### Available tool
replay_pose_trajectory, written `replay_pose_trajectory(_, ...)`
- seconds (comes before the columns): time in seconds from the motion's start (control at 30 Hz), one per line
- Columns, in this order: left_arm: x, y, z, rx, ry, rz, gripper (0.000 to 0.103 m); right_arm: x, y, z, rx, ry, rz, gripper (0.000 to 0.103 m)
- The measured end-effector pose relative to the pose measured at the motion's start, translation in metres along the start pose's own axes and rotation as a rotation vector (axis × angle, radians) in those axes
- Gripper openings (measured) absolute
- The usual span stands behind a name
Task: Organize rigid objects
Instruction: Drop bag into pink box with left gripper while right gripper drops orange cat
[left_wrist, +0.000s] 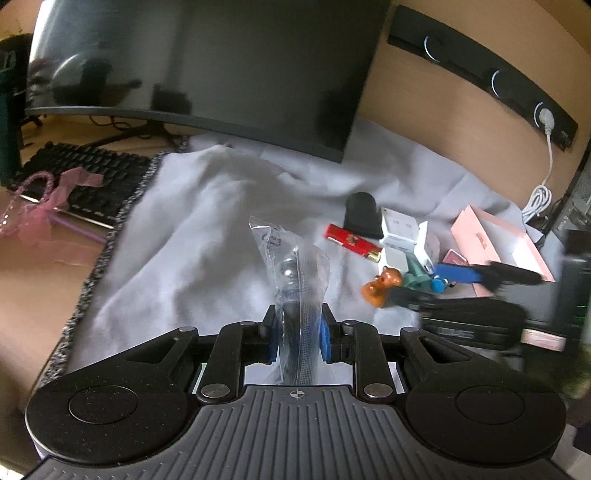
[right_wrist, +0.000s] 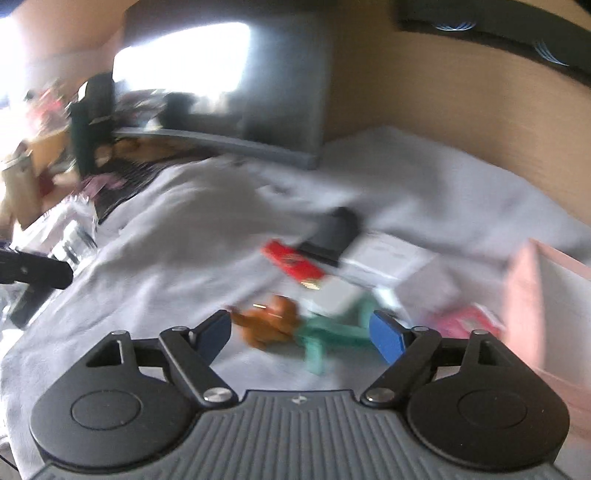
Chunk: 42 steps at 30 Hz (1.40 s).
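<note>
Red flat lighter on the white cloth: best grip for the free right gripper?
Take the red flat lighter across its narrow width at mid-body, from above. It lies flat, long sides mostly exposed; the black stand crowds its far side. Right gripper is open.

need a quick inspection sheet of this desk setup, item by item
surface: white cloth spread over the desk, rumpled
job's things: red lighter, orange figurine, teal clip, white boxes, black stand, pink box
clutter: pink ribbon lying across the keyboard
grippers: left gripper shut on clear plastic bag; right gripper open, over the orange figurine and teal clip
cables: white cable plugged into socket strip
surroundings: dark monitor, tan wall
</note>
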<state>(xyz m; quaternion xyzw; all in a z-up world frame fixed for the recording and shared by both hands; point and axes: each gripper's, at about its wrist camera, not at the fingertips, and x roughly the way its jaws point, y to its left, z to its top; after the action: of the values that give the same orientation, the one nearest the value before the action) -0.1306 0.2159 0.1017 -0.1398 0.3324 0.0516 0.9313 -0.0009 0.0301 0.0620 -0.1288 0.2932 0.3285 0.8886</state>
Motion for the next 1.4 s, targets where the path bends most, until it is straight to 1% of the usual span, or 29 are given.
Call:
replay_pose_trajectory(0.07, -0.004, 0.005, -0.002, 0.0, -0.005, -0.001, 0.024, 0.018, 0.009, 0.001, -0.03, 0.016, -0.001, 0.075)
replay_pose_trajectory(0.1, -0.006, 0.007, -0.002, 0.005, -0.006, -0.001, 0.024, 0.026, 0.014, 0.0, -0.045, 0.026, -0.012, 0.075)
replay_pose_trajectory(0.13, -0.007, 0.008, -0.002, 0.015, -0.007, -0.002, 0.024, 0.031, 0.019, -0.001, -0.073, 0.009, -0.042, 0.075)
replay_pose_trajectory(0.17, -0.008, 0.01, -0.003, 0.025, -0.008, -0.003, 0.024, 0.036, 0.022, -0.001, -0.098, 0.02, -0.056, 0.074)
replay_pose_trajectory(0.2, -0.009, 0.011, -0.004, 0.034, -0.007, -0.004, 0.024, 0.042, 0.022, -0.002, -0.108, 0.039, -0.051, 0.072)
replay_pose_trajectory(0.27, -0.008, 0.011, -0.006, 0.052, -0.002, -0.014, 0.024, 0.045, 0.024, -0.004, -0.115, 0.064, -0.039, 0.057)
replay_pose_trajectory(0.37, -0.005, 0.008, -0.009, 0.073, 0.017, -0.058, 0.024, 0.036, 0.027, -0.001, -0.099, 0.083, -0.034, 0.057)
replay_pose_trajectory(0.53, 0.003, -0.021, -0.014, 0.158, 0.049, -0.187, 0.024, -0.028, 0.018, -0.007, -0.094, 0.058, -0.084, 0.057)
replay_pose_trajectory(0.67, 0.009, -0.063, -0.019, 0.216, 0.097, -0.341, 0.024, -0.086, -0.007, -0.025, -0.069, 0.094, -0.184, 0.057)
replay_pose_trajectory(0.73, 0.01, -0.088, -0.019, 0.253, 0.1, -0.421, 0.024, -0.112, -0.022, -0.035, -0.054, 0.115, -0.239, 0.057)
replay_pose_trajectory(0.8, 0.013, -0.117, -0.015, 0.292, 0.081, -0.508, 0.024, -0.14, -0.038, -0.045, -0.052, 0.131, -0.298, 0.057)
replay_pose_trajectory(0.83, 0.017, -0.134, -0.01, 0.311, 0.065, -0.558, 0.024, -0.154, -0.047, -0.05, -0.058, 0.131, -0.325, 0.057)
replay_pose_trajectory(0.87, 0.024, -0.149, -0.005, 0.32, 0.05, -0.591, 0.024, -0.168, -0.056, -0.056, -0.067, 0.116, -0.341, 0.057)
replay_pose_trajectory(0.93, 0.036, -0.178, 0.009, 0.3, 0.056, -0.608, 0.024, -0.186, -0.073, -0.066, -0.052, 0.107, -0.393, 0.057)
replay_pose_trajectory(0.97, 0.042, -0.192, 0.018, 0.283, 0.058, -0.637, 0.024, -0.192, -0.086, -0.07, -0.009, 0.109, -0.408, 0.057)
replay_pose_trajectory(1.0, 0.047, -0.203, 0.026, 0.278, 0.059, -0.657, 0.024, -0.197, -0.097, -0.073, 0.023, 0.104, -0.403, 0.057)
replay_pose_trajectory(1.03, 0.053, -0.216, 0.035, 0.281, 0.06, -0.667, 0.024, -0.2, -0.104, -0.077, 0.037, 0.093, -0.403, 0.057)
replay_pose_trajectory(1.1, 0.066, -0.243, 0.055, 0.3, 0.069, -0.678, 0.024, -0.206, -0.115, -0.084, 0.056, 0.068, -0.442, 0.057)
replay_pose_trajectory(1.13, 0.074, -0.26, 0.067, 0.325, 0.074, -0.679, 0.024, -0.212, -0.124, -0.088, 0.087, 0.048, -0.447, 0.057)
replay_pose_trajectory(1.2, 0.088, -0.289, 0.084, 0.38, 0.066, -0.649, 0.024, -0.218, -0.138, -0.096, 0.148, 0.026, -0.416, 0.057)
replay_pose_trajectory(1.27, 0.106, -0.315, 0.096, 0.396, 0.068, -0.591, 0.026, -0.216, -0.148, -0.102, 0.171, 0.029, -0.404, 0.057)
replay_pose_trajectory(1.33, 0.126, -0.324, 0.104, 0.348, 0.083, -0.544, 0.03, -0.211, -0.155, -0.105, 0.181, 0.035, -0.399, 0.057)
replay_pose_trajectory(1.4, 0.138, -0.323, 0.108, 0.266, 0.072, -0.537, 0.03, -0.209, -0.157, -0.107, 0.186, 0.022, -0.382, 0.057)
